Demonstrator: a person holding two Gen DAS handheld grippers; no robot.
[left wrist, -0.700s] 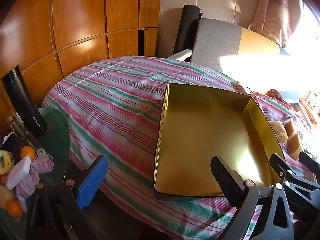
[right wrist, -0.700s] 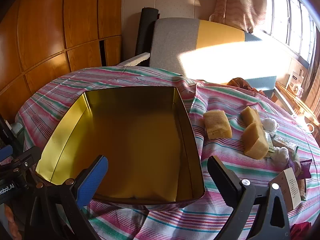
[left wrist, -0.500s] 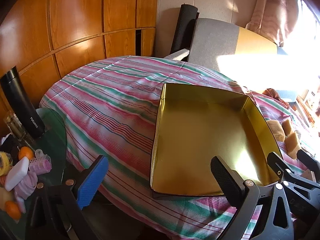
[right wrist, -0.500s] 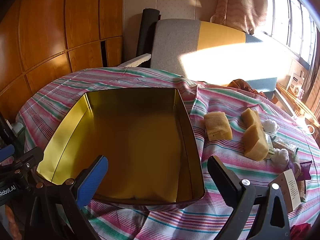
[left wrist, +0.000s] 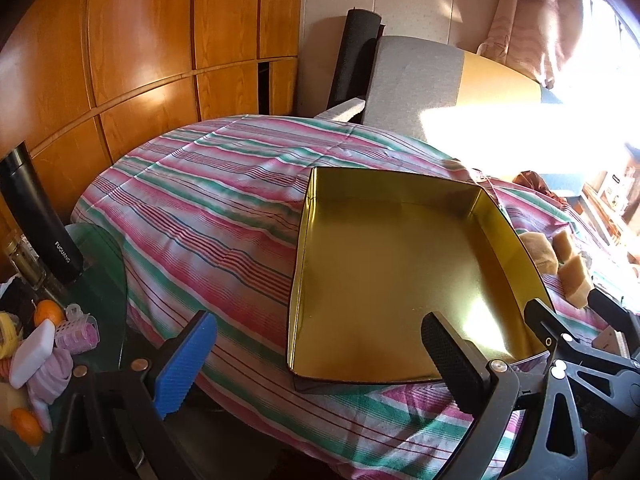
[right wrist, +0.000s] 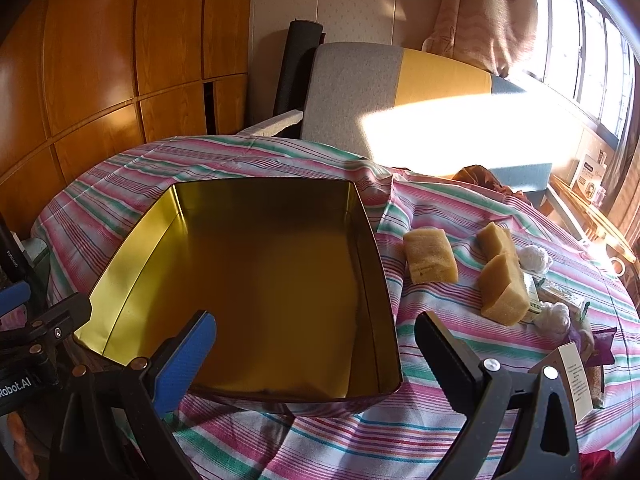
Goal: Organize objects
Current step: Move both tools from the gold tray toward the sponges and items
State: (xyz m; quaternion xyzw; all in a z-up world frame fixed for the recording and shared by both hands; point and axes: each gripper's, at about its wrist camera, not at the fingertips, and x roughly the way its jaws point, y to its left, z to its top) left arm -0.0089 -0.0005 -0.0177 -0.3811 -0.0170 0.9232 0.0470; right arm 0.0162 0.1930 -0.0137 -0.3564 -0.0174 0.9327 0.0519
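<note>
surface: striped tablecloth (right wrist: 460,412) | on it: gold tin (right wrist: 372,264), three sponges (right wrist: 430,261), white balls (right wrist: 534,259)

Left gripper (left wrist: 320,364) and right gripper (right wrist: 316,354): both tilted forward and downward, jaws spread wide with nothing between them. In the left wrist view, the right gripper's tips appear at right.

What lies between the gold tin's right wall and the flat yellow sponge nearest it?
In the right wrist view, only striped tablecloth lies between the gold tin and the flat yellow sponge; nothing else sits in that strip.
</note>
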